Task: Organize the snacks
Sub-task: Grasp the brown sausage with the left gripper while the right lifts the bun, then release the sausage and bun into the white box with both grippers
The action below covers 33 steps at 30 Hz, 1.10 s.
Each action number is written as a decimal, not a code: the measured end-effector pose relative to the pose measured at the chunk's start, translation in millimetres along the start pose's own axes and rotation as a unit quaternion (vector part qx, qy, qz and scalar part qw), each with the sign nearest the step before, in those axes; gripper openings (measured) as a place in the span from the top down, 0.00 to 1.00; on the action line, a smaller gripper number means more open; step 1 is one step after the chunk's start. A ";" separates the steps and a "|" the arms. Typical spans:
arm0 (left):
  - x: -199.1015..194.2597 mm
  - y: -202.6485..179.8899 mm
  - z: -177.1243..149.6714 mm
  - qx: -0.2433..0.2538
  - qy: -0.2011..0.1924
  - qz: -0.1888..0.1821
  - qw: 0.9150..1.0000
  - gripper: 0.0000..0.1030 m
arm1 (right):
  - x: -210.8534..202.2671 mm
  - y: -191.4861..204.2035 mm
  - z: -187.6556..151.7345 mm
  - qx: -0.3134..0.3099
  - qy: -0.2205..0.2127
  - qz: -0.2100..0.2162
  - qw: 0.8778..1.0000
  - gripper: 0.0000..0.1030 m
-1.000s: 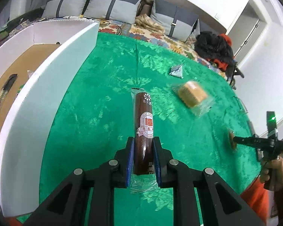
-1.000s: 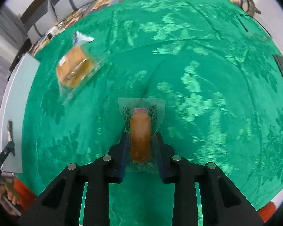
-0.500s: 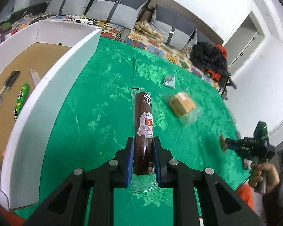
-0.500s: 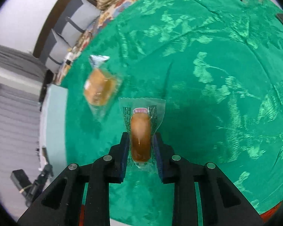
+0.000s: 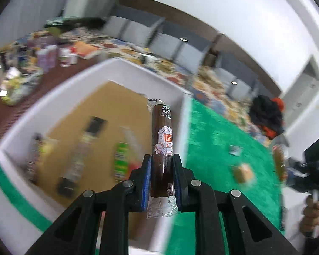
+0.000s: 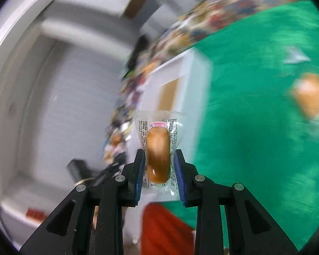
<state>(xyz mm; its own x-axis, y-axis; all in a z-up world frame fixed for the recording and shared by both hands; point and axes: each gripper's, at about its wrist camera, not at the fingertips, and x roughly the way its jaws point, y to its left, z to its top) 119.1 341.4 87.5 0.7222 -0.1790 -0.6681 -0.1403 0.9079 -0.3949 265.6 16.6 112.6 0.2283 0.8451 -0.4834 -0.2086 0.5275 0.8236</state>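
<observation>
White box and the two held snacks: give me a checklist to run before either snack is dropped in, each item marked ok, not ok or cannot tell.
1. Left gripper clamped on the brown sausage stick: ok.
2. Sausage stick over the white box: ok, its tip sits above the cardboard floor near the right wall.
3. Right gripper holding the wrapped bun: ok, though its fingers have just been opening slightly.
4. Bun over the box: not ok, the box lies ahead of it.
5. Landing room among snacks already inside: cannot tell, too blurred.
6. Packets left on the green cloth: not ok, at least two remain.
</observation>
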 end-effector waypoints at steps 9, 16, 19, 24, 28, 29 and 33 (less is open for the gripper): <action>-3.9 74.9 -13.8 -0.045 -0.014 0.112 0.993 0.23 | 130.0 72.7 -1.5 -0.054 0.042 0.011 0.998 0.40; 1.4 38.1 -37.1 -0.035 -0.008 0.063 0.997 0.23 | 74.0 19.1 -21.0 -0.153 -0.022 -0.139 0.978 0.35; 8.1 -8.3 -53.7 -0.010 0.005 0.013 1.000 0.23 | 34.3 -41.8 -48.7 -0.181 -0.048 -0.248 0.950 0.35; 38.4 -97.5 -91.0 0.050 0.041 -0.052 0.997 0.05 | -48.1 -156.9 -98.3 -0.135 -0.089 -0.416 0.895 0.35; 96.2 -153.6 -130.1 0.089 0.103 -0.076 0.988 0.04 | -99.8 -211.0 -114.9 -0.102 -0.110 -0.498 0.854 0.35; 109.3 -162.0 -137.3 0.094 0.112 -0.077 0.986 0.04 | -107.8 -216.9 -114.5 -0.098 -0.116 -0.504 0.850 0.35; 160.4 -188.6 -157.5 0.130 0.129 -0.048 0.982 0.04 | -124.1 -237.1 -105.4 -0.095 -0.125 -0.519 0.840 0.32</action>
<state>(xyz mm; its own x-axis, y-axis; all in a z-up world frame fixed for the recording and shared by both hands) 154.7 81.7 -44.6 0.5234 -0.3289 -0.7861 0.1221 0.9419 -0.3129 186.5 -204.1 -54.0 0.5685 -0.1113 -0.8151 0.0845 0.9935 -0.0767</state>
